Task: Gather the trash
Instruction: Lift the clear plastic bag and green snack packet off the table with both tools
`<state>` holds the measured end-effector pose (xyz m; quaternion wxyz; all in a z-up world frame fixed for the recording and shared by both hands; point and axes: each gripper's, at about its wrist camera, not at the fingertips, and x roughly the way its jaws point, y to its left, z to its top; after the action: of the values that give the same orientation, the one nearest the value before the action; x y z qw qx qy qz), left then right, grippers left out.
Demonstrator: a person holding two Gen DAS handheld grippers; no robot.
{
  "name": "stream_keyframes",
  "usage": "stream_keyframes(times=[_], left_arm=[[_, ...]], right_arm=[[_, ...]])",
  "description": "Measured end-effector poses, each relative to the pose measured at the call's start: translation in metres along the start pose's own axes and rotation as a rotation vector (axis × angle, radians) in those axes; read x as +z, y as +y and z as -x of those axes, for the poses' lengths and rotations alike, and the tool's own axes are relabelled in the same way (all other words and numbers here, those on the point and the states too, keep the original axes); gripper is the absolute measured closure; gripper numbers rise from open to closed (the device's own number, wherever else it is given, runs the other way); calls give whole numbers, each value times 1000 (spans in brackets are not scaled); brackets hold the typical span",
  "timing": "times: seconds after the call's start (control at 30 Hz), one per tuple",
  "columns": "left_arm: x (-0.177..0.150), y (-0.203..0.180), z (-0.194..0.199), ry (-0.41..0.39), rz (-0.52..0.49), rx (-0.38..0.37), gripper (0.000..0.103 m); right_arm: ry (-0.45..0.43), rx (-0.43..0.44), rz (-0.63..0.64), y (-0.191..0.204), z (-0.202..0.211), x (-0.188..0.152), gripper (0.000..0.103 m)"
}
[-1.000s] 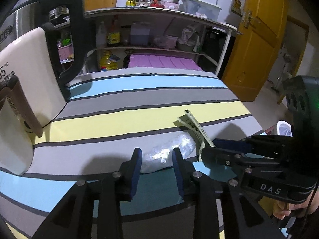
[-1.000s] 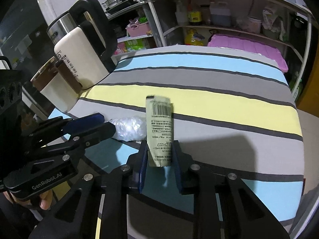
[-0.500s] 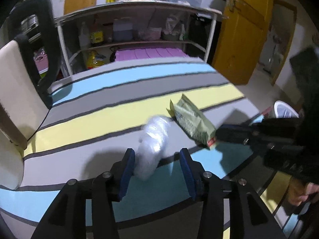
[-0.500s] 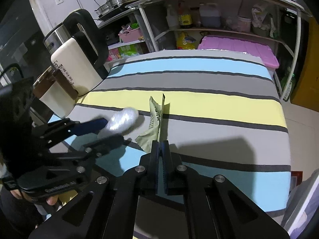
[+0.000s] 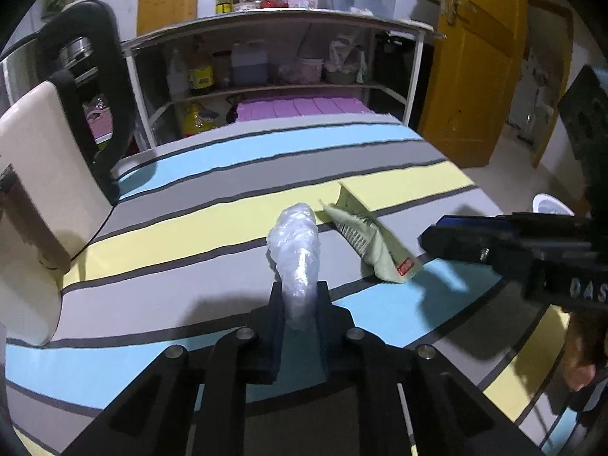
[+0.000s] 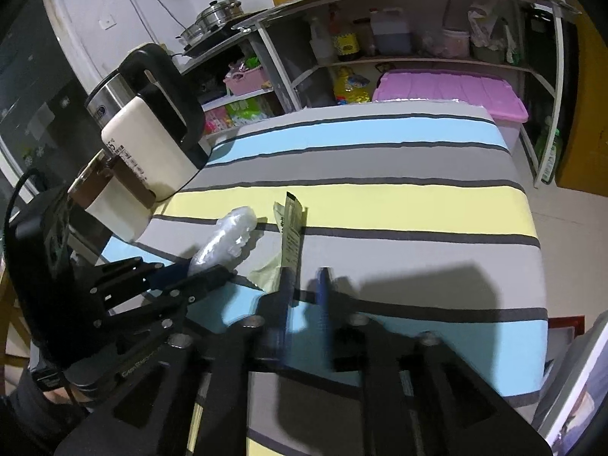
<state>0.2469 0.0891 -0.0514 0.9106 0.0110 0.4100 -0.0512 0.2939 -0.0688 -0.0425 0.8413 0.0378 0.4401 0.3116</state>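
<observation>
My left gripper (image 5: 298,296) is shut on a crumpled wad of clear plastic film (image 5: 296,243), which sticks up from its pads above the striped tablecloth (image 5: 212,228). The same wad (image 6: 228,235) shows in the right wrist view, pinched by the left gripper (image 6: 212,268). A pale green snack wrapper (image 5: 364,235) lies crumpled on the cloth just right of the wad. My right gripper (image 6: 304,285) has its jaws opening. The wrapper (image 6: 290,224) leans by its left finger, and only cloth shows in the gap. Seen from the left, the right gripper (image 5: 431,235) hovers beside the wrapper's red corner.
A cream and black kettle (image 6: 152,129) and a cream cup with a brown band (image 6: 110,197) stand at the table's left edge. Behind the table are a white shelf rack (image 5: 266,26) with bottles, a pink lidded box (image 6: 448,91) and a yellow door (image 5: 475,57).
My left jaws closed on the plastic wad and raised it off the cloth. My right jaws, pinched on the green wrapper half a second ago, have parted, and the wrapper has slumped onto the table.
</observation>
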Motion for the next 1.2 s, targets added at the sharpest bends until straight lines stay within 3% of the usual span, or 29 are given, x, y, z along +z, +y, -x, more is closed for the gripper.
stream_keyframes(times=[0.03, 0.07, 0.4, 0.47, 0.5, 0.63, 1.2], left_arm=[[0, 2, 3, -9, 7, 1, 88], [0, 3, 6, -18, 14, 1, 88], [-6, 23, 31, -58, 95, 11, 88], [-7, 25, 32, -57, 101, 9, 88], [-7, 25, 33, -56, 102, 9, 88], [-10, 23, 33, -55, 107, 7, 88], [-31, -13, 80, -100, 139, -43, 88]], right_arm=[[-5, 6, 7, 3, 0, 0, 56], [-5, 12, 11, 4, 0, 0, 52], [42, 0, 49, 18, -28, 6, 52], [52, -13, 55, 19, -34, 6, 57], [63, -19, 57, 20, -37, 6, 67], [58, -45, 62, 20, -35, 5, 73], [-21, -34, 43, 27, 42, -30, 74]])
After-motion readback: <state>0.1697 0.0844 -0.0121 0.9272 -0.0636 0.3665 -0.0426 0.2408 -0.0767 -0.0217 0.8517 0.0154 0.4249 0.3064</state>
